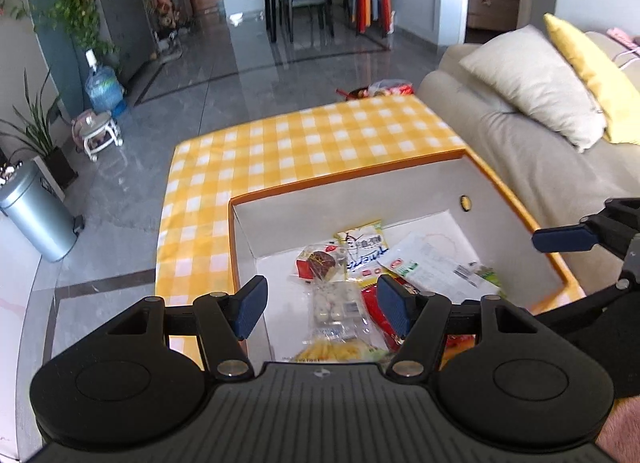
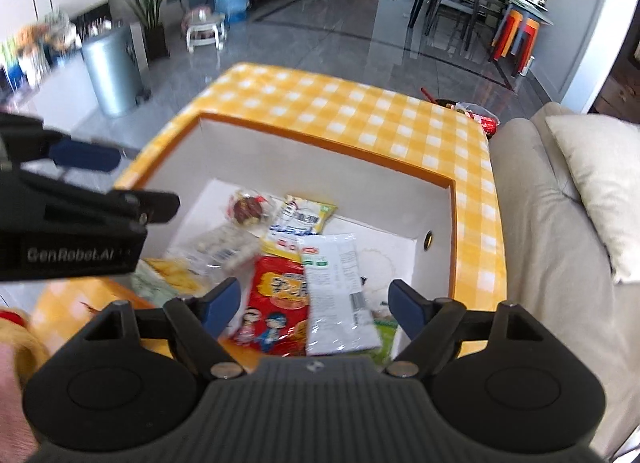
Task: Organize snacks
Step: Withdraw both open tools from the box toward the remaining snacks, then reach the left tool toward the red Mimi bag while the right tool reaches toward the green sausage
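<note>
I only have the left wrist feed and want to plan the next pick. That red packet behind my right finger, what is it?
Observer: The red packet shows cartoon children and lies flat in the box, partly under a white packet.
Operator: Is the right gripper holding anything?
Observer: No, the right gripper is open and empty above those packets.
Operator: Anything outside the box near me?
Observer: Yes, something yellow and fuzzy sits at the near left, by the hand; I cannot tell what it is.
</note>
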{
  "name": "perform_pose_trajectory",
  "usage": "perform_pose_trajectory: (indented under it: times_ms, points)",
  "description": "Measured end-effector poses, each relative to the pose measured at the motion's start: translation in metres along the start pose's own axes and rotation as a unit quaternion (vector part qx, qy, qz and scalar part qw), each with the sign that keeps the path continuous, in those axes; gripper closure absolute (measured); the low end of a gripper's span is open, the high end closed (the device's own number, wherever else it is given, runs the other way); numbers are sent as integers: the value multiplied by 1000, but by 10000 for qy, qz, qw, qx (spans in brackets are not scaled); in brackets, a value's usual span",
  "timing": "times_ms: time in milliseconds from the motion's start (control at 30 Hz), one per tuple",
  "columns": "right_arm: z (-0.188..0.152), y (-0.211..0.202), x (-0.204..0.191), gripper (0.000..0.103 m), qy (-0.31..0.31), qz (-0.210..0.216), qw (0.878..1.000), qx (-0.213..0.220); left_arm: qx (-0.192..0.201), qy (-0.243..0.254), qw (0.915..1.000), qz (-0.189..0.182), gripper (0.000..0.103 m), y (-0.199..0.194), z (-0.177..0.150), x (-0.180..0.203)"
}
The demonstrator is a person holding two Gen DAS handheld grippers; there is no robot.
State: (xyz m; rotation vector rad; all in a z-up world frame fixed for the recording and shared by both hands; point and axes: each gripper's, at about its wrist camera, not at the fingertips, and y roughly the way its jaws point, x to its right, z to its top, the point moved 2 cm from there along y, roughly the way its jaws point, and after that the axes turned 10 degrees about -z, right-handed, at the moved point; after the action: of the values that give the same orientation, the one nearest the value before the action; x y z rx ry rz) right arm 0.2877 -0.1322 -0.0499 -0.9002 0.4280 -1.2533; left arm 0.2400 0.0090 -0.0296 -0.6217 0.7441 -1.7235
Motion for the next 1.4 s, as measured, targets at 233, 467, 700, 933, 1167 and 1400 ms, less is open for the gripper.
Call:
perform_pose_trajectory:
  times_ms: [233, 467, 700, 933, 1167, 1400]
  points:
    - [-33, -38, -5, 24, 578, 212, 9979, 212, 308, -32, 9995, -48, 29, -42, -28, 3]
    - [-71, -55, -10, 21, 1105, 416, 9929, 123, 221, -279, 9993, -79, 29, -62, -64, -4]
    - [-110, -57, -10, 19, 1449, 332, 9889, 59, -87, -680, 9975, -197, 29, -65, -102, -16]
    - [-138, -42, -20, 19, 1417, 210, 9896, -96, -380, -904, 9948, -268, 29, -60, -127, -24]
    - [-151, -20, -36, 23, 1121, 305, 9928, -301, -649, -1114, 9910, -368, 29, -44, -141, -32]
    - [-145, -5, -53, 30, 851, 350, 9953, -303, -731, -1579, 9834, -523, 29, -25, -139, -40]
